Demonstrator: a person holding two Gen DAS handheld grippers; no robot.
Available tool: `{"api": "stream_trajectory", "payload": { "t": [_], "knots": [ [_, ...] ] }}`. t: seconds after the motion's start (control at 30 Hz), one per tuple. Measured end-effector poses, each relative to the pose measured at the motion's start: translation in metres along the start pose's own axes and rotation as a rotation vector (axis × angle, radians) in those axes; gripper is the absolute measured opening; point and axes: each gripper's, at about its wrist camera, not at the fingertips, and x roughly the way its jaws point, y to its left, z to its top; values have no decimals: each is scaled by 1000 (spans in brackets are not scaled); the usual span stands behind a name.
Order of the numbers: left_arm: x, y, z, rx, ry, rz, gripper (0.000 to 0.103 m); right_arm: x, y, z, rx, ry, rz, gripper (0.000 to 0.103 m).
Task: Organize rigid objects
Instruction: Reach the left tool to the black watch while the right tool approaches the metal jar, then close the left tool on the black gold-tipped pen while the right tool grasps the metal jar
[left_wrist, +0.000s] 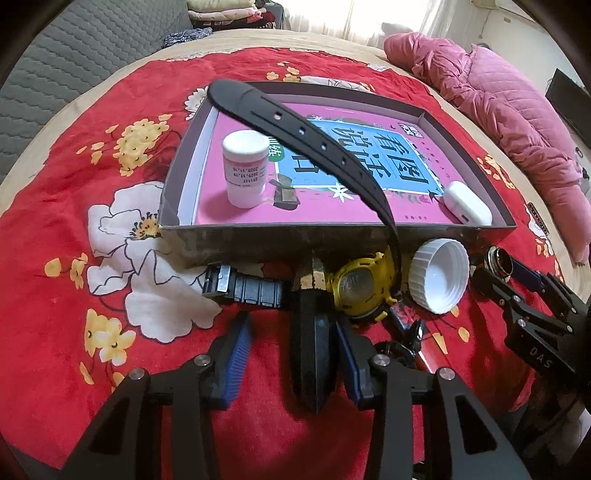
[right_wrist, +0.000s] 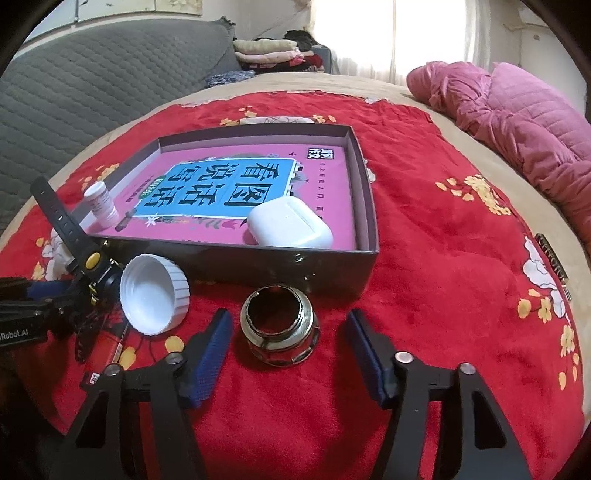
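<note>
On the red flowered blanket (right_wrist: 424, 206), just in front of the shallow box (right_wrist: 332, 264), a metal ring nut (right_wrist: 279, 328) sits between the spread fingers of the right gripper (right_wrist: 288, 354), neither pad touching it. To take it cleanly, I would centre it, settle the pads on its lower faceted band rather than the sloping shiny top, and close squarely before lifting over the box wall. The left gripper (left_wrist: 291, 354) has its fingers parted around something dark and upright; whether its pads (left_wrist: 345, 354) press on it I cannot tell. Beside it lies a yellow watch (left_wrist: 360, 286), its black strap arching over the box. Count: one watch, one white cap (left_wrist: 439, 275) lying open, one ring nut outside; inside, one white bottle (left_wrist: 245, 168), one white earbud case (right_wrist: 290, 221), one pink book (right_wrist: 325, 177)
</note>
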Motion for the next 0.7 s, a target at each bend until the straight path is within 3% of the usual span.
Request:
{"api": "stream_trajectory", "payload": {
  "t": [0.07,0.2,0.3,0.5,0.7],
  "knots": [
    [0,-1,0,0,1,-1,40,1,1,0,-3,-4,3,56],
    [2,-5,1,8,6,0,23,0,0,2,1,-14,17,45],
    [1,-9,1,25,4,11,23,-1,-1,2,0,-18,40,38],
    [-1,-10,-1,22,3,10,23,-4,0,5,-13,-31,58,38],
    [-8,-8,-6,5,-11,-39,23,-16,0,8,-21,-68,97,38]
  ]
}}
